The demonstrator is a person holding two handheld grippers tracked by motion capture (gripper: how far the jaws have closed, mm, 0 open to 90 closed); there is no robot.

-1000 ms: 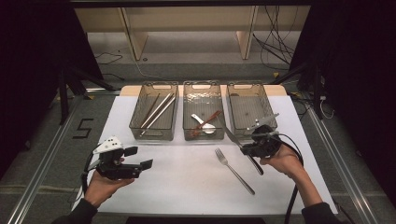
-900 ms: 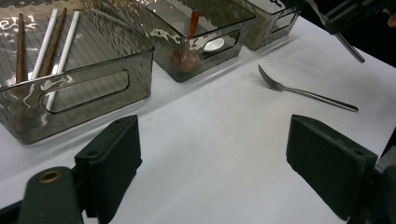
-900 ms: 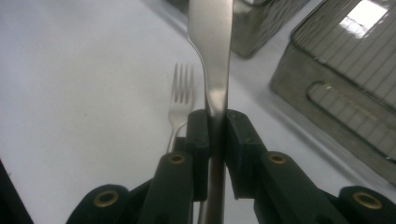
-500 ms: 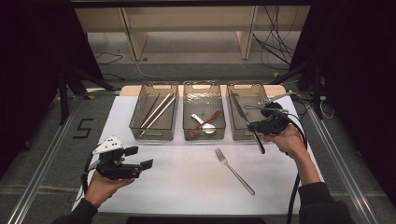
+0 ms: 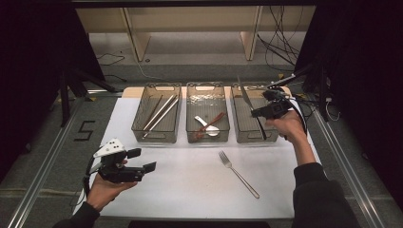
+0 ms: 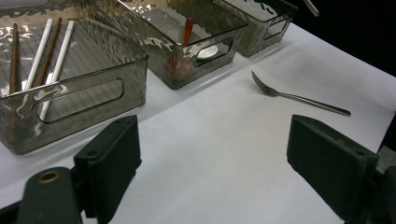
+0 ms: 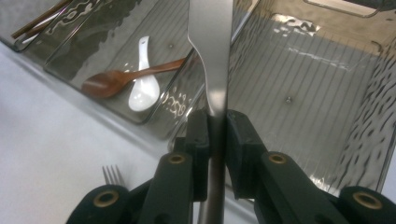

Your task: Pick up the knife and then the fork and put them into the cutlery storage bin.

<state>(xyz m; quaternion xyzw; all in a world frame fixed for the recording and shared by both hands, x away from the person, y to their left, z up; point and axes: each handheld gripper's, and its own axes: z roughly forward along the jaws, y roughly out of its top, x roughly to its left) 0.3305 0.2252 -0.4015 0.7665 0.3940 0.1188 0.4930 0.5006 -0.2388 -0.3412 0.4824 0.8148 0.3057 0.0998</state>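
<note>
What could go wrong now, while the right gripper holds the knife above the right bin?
1. The right gripper pinches the knife on its narrow handle only, so the knife may pivot or slip.
2. The knife hangs near the wall of the right bin; lowered askew, it may strike the rim.
3. The fork lies near the right forearm, which may sweep it.

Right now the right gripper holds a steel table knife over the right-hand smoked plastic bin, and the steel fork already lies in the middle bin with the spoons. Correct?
Not quite. The steel fork lies on the white table sheet in front of the bins, as the high view shows. The rest holds: the right gripper clamps the steel table knife over the right-hand smoked plastic bin.
</note>
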